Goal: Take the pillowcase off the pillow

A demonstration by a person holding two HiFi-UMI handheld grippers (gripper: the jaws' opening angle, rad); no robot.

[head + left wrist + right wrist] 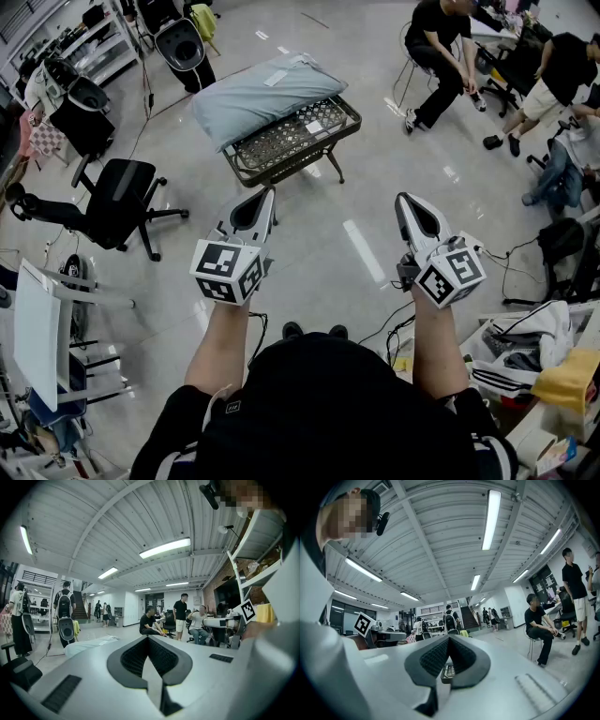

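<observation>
On the low dark metal-mesh table (281,141) ahead lies the pale blue-grey pillow (258,94), pillowcase on. Well short of it, the white left gripper (269,193) and white right gripper (400,198) hang over the glossy grey floor (323,234), jaws pressed together, empty.

Bright, even light from ceiling tubes (491,520); glare streaks on glossy floor (366,251); gripper views fisheye-warped, corners black.
</observation>
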